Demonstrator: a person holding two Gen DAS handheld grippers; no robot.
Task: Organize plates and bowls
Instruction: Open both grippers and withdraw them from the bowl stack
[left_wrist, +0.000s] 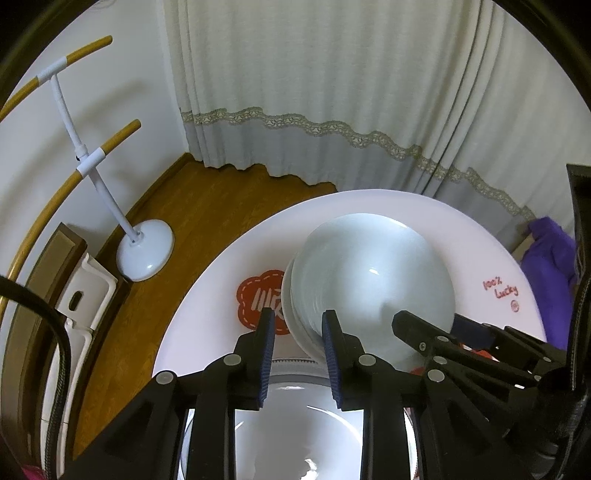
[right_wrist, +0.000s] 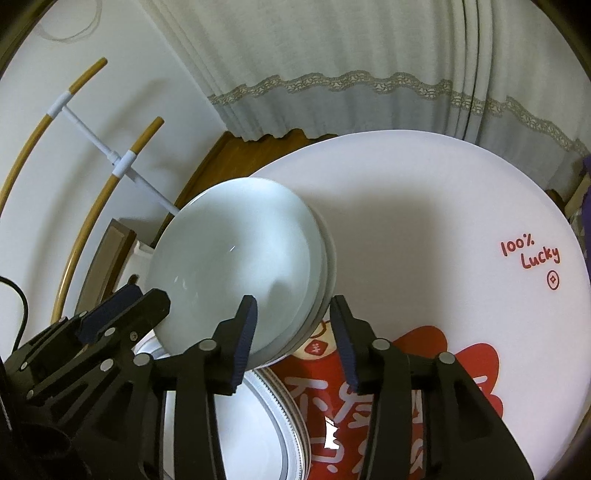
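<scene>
White table (right_wrist: 424, 229), bowl stack (right_wrist: 236, 266) between tool (right_wrist: 291, 332) pads

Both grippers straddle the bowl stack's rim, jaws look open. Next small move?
Probably back both grippers straight off. The left gripper and right gripper each have a gap between pads and rim, and the stack of pale bowls sits on the round white table beside the banded plates. Lifting clear avoids nudging it.

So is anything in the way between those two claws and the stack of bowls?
Nothing visible. The left gripper straddles one edge of the upturned bowls, the right gripper the opposite edge. Both are open, pads beside the rims. A plate lies just below, nearer the cameras.
</scene>
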